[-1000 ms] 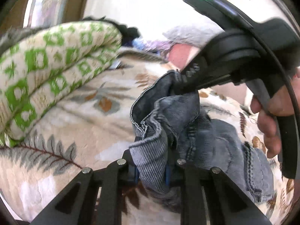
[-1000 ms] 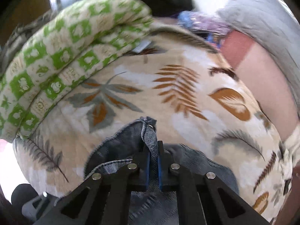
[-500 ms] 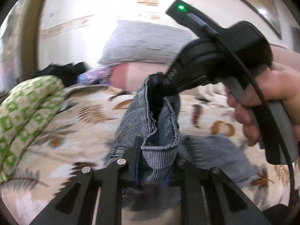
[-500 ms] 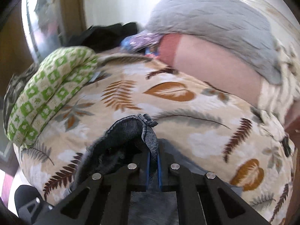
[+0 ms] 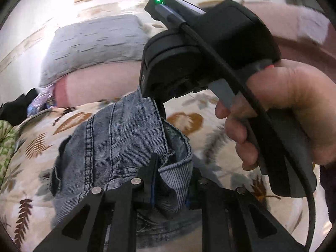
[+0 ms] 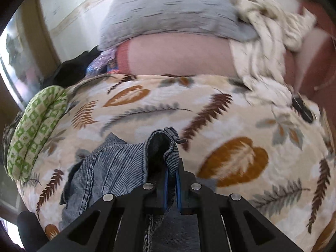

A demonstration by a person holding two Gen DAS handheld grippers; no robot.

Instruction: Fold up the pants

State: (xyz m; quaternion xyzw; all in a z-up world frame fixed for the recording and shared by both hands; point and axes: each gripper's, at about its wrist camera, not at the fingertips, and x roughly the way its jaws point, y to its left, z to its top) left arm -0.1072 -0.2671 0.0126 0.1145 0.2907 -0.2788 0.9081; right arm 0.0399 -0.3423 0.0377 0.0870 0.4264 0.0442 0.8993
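Blue denim pants hang lifted above a leaf-print bedspread. My left gripper is shut on a bunched edge of the pants. The right gripper's black body and the hand holding it fill the upper right of the left wrist view. In the right wrist view my right gripper is shut on a folded denim edge, with more of the pants drooping to the left over the bedspread.
A green and white patterned cushion lies at the bed's left edge. A grey pillow and a pink one lie at the far side, with a cream blanket at right. Dark clothes are heaped at the far left.
Both grippers have risen with the pants, lifting the denim off the bedspread. The views have tilted up toward the pillows and wall.
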